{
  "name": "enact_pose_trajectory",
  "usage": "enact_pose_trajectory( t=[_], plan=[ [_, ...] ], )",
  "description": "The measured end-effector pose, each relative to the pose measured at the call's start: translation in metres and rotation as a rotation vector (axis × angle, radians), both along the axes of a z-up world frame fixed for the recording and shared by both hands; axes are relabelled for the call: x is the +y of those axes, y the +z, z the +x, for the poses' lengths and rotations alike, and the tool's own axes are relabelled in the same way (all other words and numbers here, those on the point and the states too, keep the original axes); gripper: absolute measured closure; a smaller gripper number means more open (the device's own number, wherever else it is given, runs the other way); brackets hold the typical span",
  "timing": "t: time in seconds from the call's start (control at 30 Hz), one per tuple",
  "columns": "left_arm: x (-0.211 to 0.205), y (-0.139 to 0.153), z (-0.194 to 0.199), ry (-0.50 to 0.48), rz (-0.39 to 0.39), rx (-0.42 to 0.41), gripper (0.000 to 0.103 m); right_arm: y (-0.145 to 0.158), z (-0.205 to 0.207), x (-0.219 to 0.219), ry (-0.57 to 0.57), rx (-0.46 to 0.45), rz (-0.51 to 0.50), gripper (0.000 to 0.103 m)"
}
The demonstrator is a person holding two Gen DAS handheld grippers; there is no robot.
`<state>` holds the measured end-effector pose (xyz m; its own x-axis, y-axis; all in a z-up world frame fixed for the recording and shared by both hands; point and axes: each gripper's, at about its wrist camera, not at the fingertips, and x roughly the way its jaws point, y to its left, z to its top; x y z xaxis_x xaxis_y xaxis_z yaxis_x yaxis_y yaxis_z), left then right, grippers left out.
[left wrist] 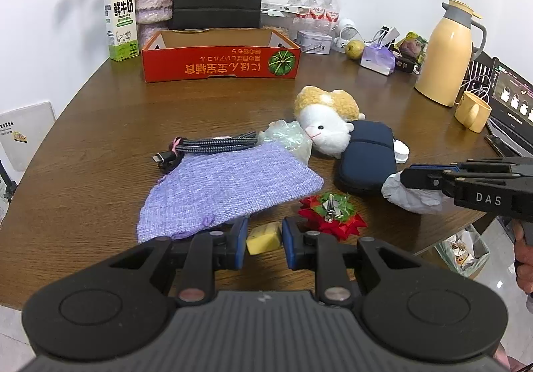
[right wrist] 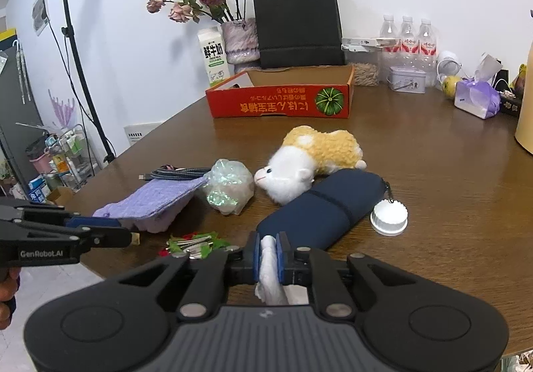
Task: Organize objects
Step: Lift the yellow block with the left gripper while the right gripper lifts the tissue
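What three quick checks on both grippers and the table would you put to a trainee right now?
1. True or false: the right gripper is shut on crumpled white tissue.
2. What lies between the left gripper pads?
3. Which touches the plush sheep? A milk carton B navy pouch C kettle

Key: 1 true. 2 a yellow block, pads at its sides. 3 B.

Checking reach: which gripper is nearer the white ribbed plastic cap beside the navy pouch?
Right. The right gripper, shut on crumpled white tissue, sits just short of the white ribbed plastic cap. The left gripper, straddling a yellow block, is farther off.
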<state>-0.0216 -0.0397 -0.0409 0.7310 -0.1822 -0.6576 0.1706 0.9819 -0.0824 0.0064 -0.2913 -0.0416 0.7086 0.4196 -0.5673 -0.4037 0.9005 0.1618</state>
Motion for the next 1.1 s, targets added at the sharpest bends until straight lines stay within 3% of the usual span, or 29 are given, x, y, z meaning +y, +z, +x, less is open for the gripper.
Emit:
enact_pose_trajectory(
  t=[0.63, 1.1],
  plan=[
    [-0.005, 0.036, -0.005, -0.024, -0.002, -0.080, 0.080, 0.055, -0.007, 0.011, 0.033, -0.139, 0.044, 0.095],
    [0.004, 0.059, 0.027, 0.014, 0.004, -0.117, 0.080, 0.078, 0.026, 0.031, 0.051, -0.173, 0.064, 0.095]
  ],
)
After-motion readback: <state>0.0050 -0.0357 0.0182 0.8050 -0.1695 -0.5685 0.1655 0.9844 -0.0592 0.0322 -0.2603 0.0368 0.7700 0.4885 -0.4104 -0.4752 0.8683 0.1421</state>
